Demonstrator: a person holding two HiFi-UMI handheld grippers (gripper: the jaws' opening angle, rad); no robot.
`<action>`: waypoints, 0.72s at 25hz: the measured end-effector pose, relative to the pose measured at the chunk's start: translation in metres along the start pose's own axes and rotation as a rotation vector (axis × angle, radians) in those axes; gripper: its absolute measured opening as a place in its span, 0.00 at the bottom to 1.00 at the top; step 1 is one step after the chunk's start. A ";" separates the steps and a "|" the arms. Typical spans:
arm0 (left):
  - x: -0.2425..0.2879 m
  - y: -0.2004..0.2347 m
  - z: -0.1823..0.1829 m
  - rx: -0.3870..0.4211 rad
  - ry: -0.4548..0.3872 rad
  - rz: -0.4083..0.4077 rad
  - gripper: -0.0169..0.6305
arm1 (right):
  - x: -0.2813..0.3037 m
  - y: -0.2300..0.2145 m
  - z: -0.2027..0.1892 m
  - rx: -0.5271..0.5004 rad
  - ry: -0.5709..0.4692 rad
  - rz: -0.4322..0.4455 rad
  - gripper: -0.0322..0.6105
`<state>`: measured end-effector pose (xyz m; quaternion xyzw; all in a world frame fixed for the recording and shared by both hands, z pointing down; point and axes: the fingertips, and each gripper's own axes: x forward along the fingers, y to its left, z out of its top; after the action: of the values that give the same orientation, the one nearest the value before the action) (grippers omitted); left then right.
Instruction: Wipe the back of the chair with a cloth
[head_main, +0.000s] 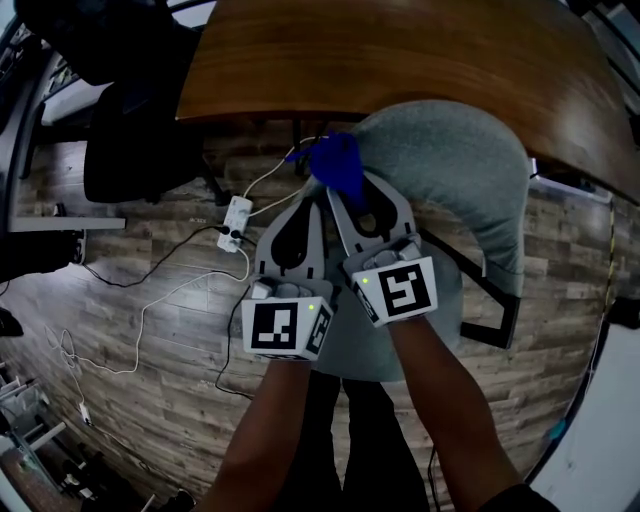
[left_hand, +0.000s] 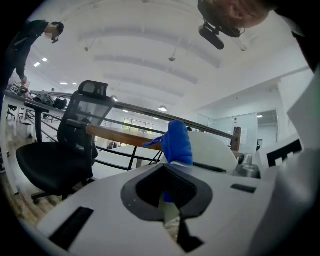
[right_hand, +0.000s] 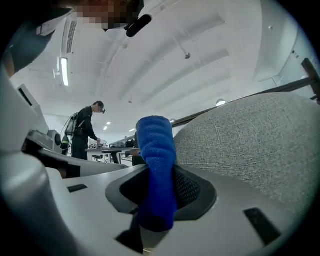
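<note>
A grey fabric chair stands below me, and its curved back (head_main: 450, 160) rises on the right side of the right gripper view (right_hand: 250, 145). My right gripper (head_main: 345, 190) is shut on a blue cloth (head_main: 337, 165), which stands up between its jaws (right_hand: 156, 150) right beside the near end of the chair back. Just left of it, my left gripper (head_main: 308, 200) has its jaws together with nothing seen between them. The left gripper view looks past its own tips (left_hand: 172, 167) at the same blue cloth (left_hand: 177, 142).
A wooden table (head_main: 400, 50) lies beyond the chair. A black office chair (head_main: 130, 150) stands at the left. A white power strip (head_main: 236, 220) with trailing cables lies on the wood floor. A person (right_hand: 87, 130) stands at a far desk.
</note>
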<state>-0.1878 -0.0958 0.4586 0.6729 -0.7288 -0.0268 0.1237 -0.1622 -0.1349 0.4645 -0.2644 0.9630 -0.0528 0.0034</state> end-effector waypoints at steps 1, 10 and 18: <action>0.002 -0.001 0.000 -0.001 -0.002 0.000 0.03 | 0.000 -0.001 0.001 -0.004 -0.009 -0.002 0.24; 0.016 -0.011 -0.003 0.025 -0.025 -0.020 0.03 | -0.012 -0.033 -0.006 -0.029 -0.017 -0.076 0.24; 0.032 -0.041 -0.016 0.067 -0.007 -0.093 0.03 | -0.028 -0.073 -0.008 -0.010 -0.034 -0.170 0.24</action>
<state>-0.1468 -0.1292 0.4703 0.7096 -0.6978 -0.0105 0.0971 -0.1010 -0.1819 0.4794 -0.3463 0.9370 -0.0435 0.0137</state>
